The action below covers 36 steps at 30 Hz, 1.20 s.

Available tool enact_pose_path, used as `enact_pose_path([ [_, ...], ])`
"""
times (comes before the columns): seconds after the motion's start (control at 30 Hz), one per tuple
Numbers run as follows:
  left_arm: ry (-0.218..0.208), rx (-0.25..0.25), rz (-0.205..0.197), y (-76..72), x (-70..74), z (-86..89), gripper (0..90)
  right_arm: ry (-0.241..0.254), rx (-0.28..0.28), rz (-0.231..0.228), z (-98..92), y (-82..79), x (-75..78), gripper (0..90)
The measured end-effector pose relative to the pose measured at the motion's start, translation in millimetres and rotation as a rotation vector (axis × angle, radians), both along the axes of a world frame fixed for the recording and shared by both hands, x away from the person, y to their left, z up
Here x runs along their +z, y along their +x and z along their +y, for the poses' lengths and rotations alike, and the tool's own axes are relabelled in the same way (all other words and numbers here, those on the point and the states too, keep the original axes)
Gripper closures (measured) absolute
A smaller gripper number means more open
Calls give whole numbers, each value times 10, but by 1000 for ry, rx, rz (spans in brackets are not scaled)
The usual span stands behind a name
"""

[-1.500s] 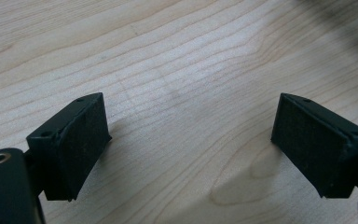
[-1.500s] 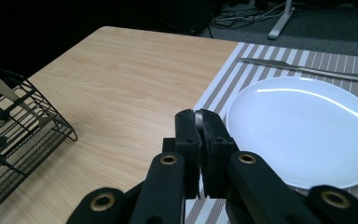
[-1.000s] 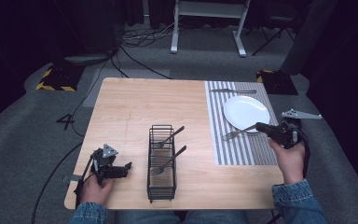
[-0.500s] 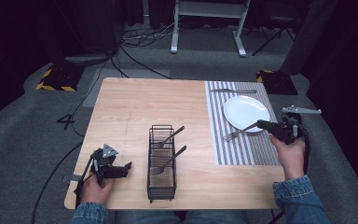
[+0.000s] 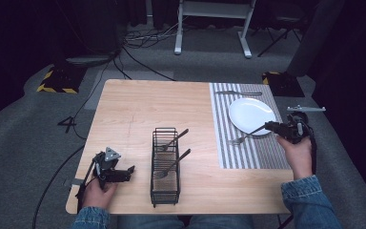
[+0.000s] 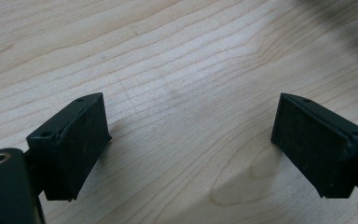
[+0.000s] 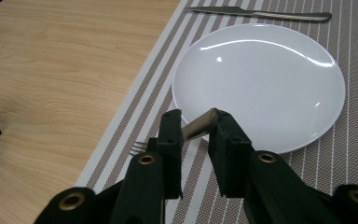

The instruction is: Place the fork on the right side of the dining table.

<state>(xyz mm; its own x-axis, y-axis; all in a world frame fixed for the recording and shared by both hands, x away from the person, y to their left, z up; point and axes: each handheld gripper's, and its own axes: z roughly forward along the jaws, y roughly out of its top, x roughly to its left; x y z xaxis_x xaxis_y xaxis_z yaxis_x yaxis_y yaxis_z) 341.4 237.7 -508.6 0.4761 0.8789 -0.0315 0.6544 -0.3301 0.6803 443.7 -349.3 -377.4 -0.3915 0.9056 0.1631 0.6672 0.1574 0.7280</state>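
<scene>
On the striped placemat (image 5: 248,152), beside the white plate (image 5: 251,114), a fork (image 5: 246,137) is being set down by the right gripper (image 7: 196,128), whose jaws have just been opening, the handle lying loosely between them. Being stiff, light, slippery metal, it is judged best gripped across the handle. The left gripper (image 6: 191,135) is being held wide open, empty, over the table (image 6: 177,56).

The right gripper (image 7: 196,140) has a fork (image 7: 200,125) between its jaws, which have just been opening; a small gap shows beside the handle. The fork's tines lie on the striped mat (image 7: 135,130), just left of the white plate (image 7: 261,84). A knife (image 7: 261,14) lies on the mat beyond the plate.
</scene>
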Motion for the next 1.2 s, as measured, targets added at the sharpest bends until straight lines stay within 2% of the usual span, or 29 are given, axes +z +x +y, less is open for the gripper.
enact_pose_path([
  [0.4, -1, 1, 0, 0, -1, -1, 110, -31, 7, 12, -41, 101, -77, 581],
  [0.7, -2, 1, 0, 0, -1, -1, 110, -26, -12, 40, -118, 114, -159, 547],
  [0.8, 0, 0, 0, 0, 0, 0, 110, -8, -24, 57, -162, 119, -241, 509],
  [0.93, -2, 1, 0, 0, -1, -1, 110, 1, -39, 68, -197, 122, -295, 504],
  [1.0, -1, 1, 0, 0, -1, -1, 110, 19, -37, 92, -226, 137, -348, 504],
  [1.2, -2, 1, 0, -1, -1, -2, 110, 13, -51, 110, -274, 163, -440, 499],
])
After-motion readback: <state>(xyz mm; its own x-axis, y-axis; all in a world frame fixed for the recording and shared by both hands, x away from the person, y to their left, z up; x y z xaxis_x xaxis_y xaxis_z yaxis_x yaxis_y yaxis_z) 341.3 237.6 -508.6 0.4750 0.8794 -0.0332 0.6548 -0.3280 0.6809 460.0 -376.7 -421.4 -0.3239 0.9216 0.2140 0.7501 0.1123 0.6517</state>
